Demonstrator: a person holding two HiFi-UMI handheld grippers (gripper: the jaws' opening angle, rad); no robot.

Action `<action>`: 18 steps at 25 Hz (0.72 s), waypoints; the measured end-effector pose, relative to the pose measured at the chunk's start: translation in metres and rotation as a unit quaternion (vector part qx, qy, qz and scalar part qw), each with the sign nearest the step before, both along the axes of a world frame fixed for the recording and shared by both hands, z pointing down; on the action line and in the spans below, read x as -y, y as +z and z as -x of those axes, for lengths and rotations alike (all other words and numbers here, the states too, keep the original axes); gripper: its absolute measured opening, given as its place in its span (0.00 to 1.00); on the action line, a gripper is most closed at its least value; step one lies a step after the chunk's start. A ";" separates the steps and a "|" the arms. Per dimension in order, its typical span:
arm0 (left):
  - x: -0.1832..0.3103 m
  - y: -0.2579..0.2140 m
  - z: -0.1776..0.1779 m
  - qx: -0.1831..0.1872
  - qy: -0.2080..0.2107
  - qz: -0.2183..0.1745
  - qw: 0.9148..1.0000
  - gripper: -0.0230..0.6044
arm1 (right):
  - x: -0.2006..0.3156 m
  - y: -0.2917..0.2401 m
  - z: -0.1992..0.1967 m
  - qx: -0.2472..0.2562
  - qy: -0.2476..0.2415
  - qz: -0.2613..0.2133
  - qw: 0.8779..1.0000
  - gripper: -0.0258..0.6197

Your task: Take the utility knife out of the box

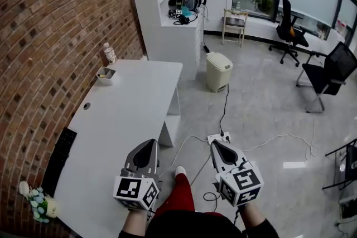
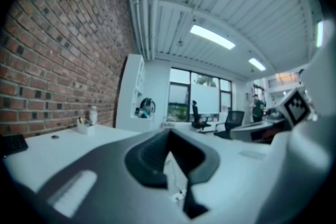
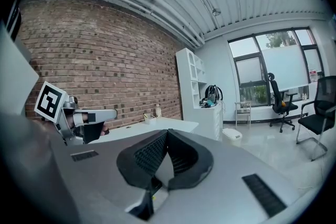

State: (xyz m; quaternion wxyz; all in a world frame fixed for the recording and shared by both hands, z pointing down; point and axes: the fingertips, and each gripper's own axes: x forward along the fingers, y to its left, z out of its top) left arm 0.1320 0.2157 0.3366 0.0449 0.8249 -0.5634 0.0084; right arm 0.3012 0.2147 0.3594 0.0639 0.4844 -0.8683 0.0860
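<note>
A small open box (image 1: pixel 105 74) with something yellowish in it stands at the far end of the white table (image 1: pixel 128 114), by the brick wall; no utility knife can be made out. It is tiny in the left gripper view (image 2: pixel 84 127) and in the right gripper view (image 3: pixel 149 119). My left gripper (image 1: pixel 151 143) hovers over the table's near right edge, far short of the box, its jaws shut and empty (image 2: pixel 169 136). My right gripper (image 1: pixel 215 144) hangs over the floor beside the table, its jaws also shut and empty (image 3: pixel 168 134).
A bottle (image 1: pixel 109 53) stands behind the box. A keyboard (image 1: pixel 59 160) and a small flower pot (image 1: pixel 40 202) lie at the table's near left. On the floor are a bin (image 1: pixel 219 71), a power strip (image 1: pixel 220 137) with cables, and office chairs (image 1: pixel 329 72).
</note>
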 end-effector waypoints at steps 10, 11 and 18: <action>0.072 0.022 0.008 -0.002 0.007 0.023 1.000 0.04 | 0.065 0.019 0.018 -0.017 -0.009 0.023 1.000 0.05; 0.080 0.024 0.010 -0.004 0.005 0.025 1.000 0.04 | 0.073 0.021 0.021 -0.018 -0.012 0.025 0.999 0.05; 0.136 0.030 0.037 -0.022 -0.012 0.037 0.999 0.04 | 0.140 0.021 0.056 -0.032 -0.042 0.026 0.998 0.05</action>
